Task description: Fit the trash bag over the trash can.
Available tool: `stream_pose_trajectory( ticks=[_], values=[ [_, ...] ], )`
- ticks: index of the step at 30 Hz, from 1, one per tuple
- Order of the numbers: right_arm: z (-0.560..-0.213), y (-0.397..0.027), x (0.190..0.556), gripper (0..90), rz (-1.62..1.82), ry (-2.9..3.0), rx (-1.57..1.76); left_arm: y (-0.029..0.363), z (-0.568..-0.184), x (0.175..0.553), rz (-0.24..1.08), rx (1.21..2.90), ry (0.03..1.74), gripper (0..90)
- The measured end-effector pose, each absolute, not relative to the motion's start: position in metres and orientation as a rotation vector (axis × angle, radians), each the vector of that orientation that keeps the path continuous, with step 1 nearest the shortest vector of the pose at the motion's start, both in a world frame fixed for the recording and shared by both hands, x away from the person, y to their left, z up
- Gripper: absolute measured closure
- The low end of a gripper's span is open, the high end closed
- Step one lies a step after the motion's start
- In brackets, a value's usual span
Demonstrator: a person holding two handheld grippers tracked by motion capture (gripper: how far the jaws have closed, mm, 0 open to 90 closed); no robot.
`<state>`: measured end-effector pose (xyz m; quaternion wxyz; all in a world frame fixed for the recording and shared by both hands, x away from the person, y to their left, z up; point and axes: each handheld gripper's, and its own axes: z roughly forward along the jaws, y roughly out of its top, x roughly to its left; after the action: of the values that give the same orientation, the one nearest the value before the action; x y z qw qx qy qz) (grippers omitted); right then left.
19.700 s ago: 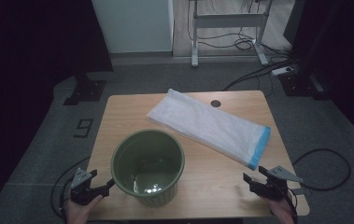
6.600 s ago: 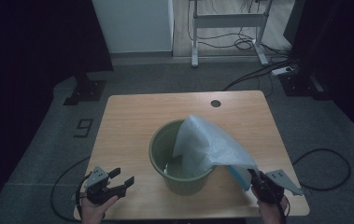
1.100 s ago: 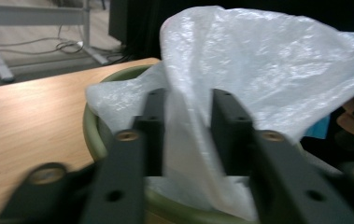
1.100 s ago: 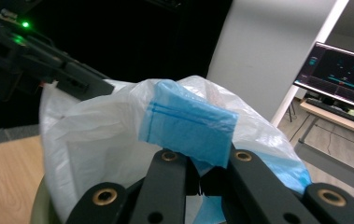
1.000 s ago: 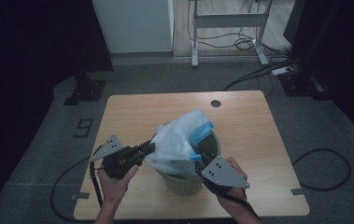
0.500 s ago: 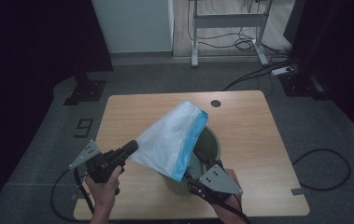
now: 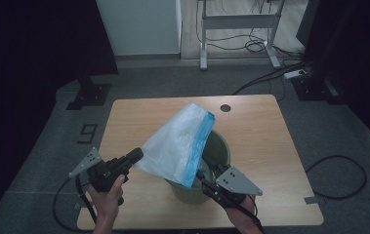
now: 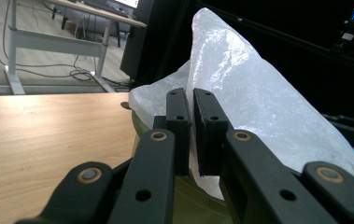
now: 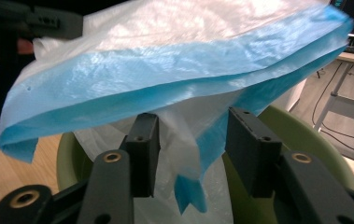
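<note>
**Materials and finishes at the table**

Bag (image 7: 177, 144): thin crinkled plastic film, translucent white with a blue band, faintly glossy; bin (image 7: 220, 148): smooth olive-green plastic, dull sheen; table (image 7: 256, 126): pale wood-grain top, satin; left gripper (image 8: 189, 109) and right gripper (image 9: 193, 135): matt black plastic jaws, brass-coloured rivets.

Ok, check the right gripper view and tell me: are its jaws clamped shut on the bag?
No, the right gripper stands open, with the bag hanging loose in the gap above the green bucket.
</note>
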<state>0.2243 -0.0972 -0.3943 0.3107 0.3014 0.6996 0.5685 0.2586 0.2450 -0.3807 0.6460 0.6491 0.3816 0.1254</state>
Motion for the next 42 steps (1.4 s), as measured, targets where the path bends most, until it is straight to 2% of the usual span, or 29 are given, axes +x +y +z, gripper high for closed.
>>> stream_pose_trajectory(
  ticks=[13,16,18,19,20,21,30,36,38,39,40,42],
  values=[
    [-0.387,-0.127,0.220,51.9,1.575,1.819,0.850,0.242,-0.380,0.259,0.292,1.476,0.870,85.3],
    [-0.389,-0.128,0.219,65.2,1.570,1.850,0.834,0.242,-0.380,0.260,0.282,1.474,0.866,85.4],
    [-0.390,-0.128,0.221,78.6,1.552,1.873,0.823,0.242,-0.379,0.259,0.279,1.469,0.864,85.4],
    [-0.390,-0.128,0.221,78.6,1.552,1.873,0.823,0.242,-0.379,0.259,0.279,1.469,0.864,85.5],
    [-0.390,-0.128,0.223,87.5,1.542,1.888,0.816,0.243,-0.379,0.259,0.277,1.466,0.860,85.6],
    [-0.389,-0.129,0.223,88.9,1.535,1.883,0.814,0.244,-0.378,0.259,0.276,1.462,0.858,85.6],
    [-0.373,-0.166,0.212,89.0,1.458,1.768,0.817,0.247,-0.378,0.261,0.259,1.441,0.856,85.7],
    [-0.385,-0.194,0.206,88.1,1.418,1.763,0.893,0.240,-0.381,0.265,0.229,1.441,0.854,85.6],
    [-0.392,-0.198,0.206,81.8,1.404,1.792,0.903,0.239,-0.381,0.265,0.228,1.447,0.851,85.6],
    [-0.392,-0.198,0.206,81.8,1.404,1.792,0.903,0.239,-0.381,0.265,0.228,1.447,0.851,85.5],
    [-0.400,-0.200,0.206,69.9,1.398,1.825,0.904,0.239,-0.382,0.265,0.220,1.446,0.848,85.5],
    [-0.402,-0.202,0.204,59.8,1.413,1.812,0.906,0.240,-0.383,0.264,0.219,1.447,0.848,85.5]
  ],
)
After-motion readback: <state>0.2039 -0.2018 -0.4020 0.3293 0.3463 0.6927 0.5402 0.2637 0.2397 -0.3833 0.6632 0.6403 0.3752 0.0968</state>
